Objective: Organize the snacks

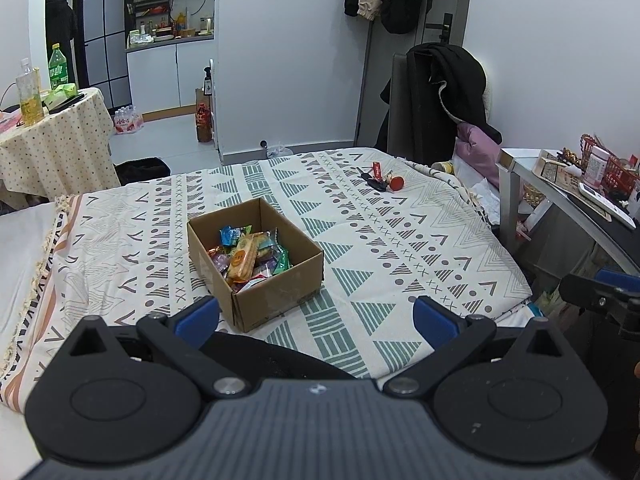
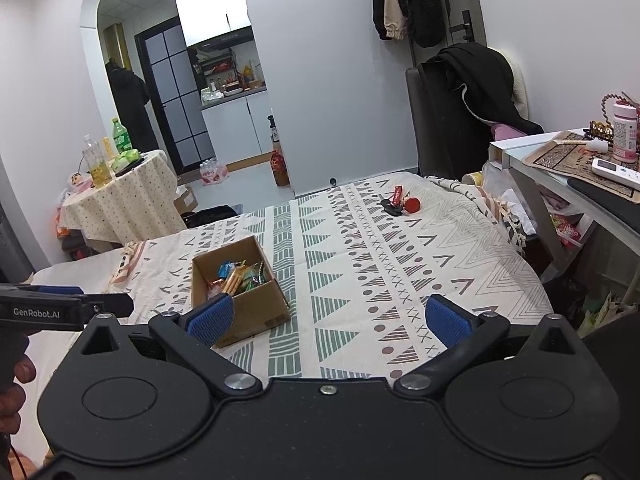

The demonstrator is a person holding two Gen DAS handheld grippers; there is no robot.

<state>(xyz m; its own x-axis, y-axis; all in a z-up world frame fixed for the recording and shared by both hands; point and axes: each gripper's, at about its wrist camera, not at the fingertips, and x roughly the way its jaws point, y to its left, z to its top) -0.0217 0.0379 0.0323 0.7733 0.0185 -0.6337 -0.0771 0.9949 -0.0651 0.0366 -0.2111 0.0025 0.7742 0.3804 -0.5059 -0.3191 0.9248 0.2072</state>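
An open cardboard box (image 1: 276,298) (image 2: 256,312) sits on the patterned bedspread (image 1: 400,248) (image 2: 380,264). Inside lie several wrapped snacks (image 1: 248,254) (image 2: 238,278), an orange biscuit pack on top. My left gripper (image 1: 316,316) is open just in front of the box, nothing between its blue pads. In the right wrist view my right gripper (image 2: 328,318) is open too, its left fingertip (image 2: 212,320) overlapping the box's near corner. The left gripper's body (image 2: 60,308) and a hand show at that view's left edge. The right gripper's tip (image 1: 600,288) shows at the left view's right edge.
A bunch of keys with red tags (image 1: 382,180) (image 2: 400,204) lies at the far side of the bed. A cluttered desk (image 1: 580,188) (image 2: 580,168) stands on the right, a chair with a black coat (image 1: 448,88) behind, a round table with bottles (image 1: 52,120) (image 2: 116,192) on the left.
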